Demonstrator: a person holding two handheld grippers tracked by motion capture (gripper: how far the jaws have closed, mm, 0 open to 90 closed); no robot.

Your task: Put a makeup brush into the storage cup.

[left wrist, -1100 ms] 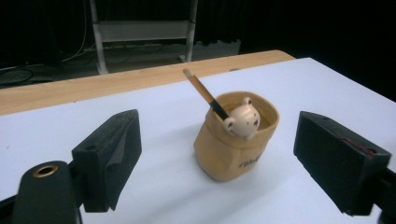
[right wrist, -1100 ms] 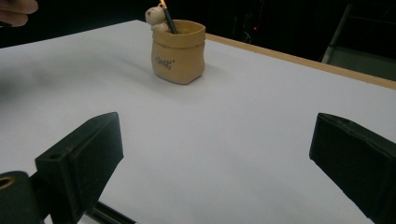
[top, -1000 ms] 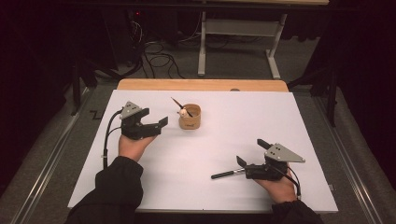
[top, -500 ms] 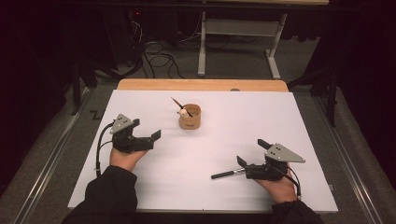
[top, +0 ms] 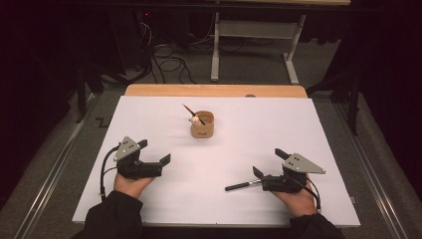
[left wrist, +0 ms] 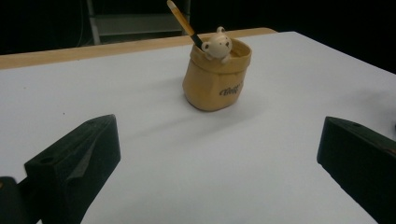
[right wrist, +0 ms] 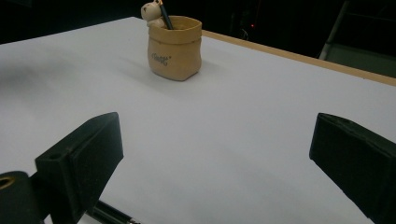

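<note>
A squat tan holder, soft-sided like a little sack, stands toward the far middle of the desk, whose top is a smooth matte white sheet with a strip of pale wood showing along the far edge. One pencil leans out of the holder beside a small cream bear figure perched on its rim.

From the high view, a slim black pen lies flat on the white surface, its near end just by the right claw, which sits low at the right with both jaws wide apart and nothing between them. The left claw rests at the left, well apart from the holder; its jaws have just been opening and stand wide, empty.

The left gripper view brings out what the high view cannot: dark lettering on the holder's wrinkled front, the bear's round ears, and the pencil's yellow shaft with a black end. The right gripper view catches the pen's tip at the bottom edge, by its own left jaw.
</note>
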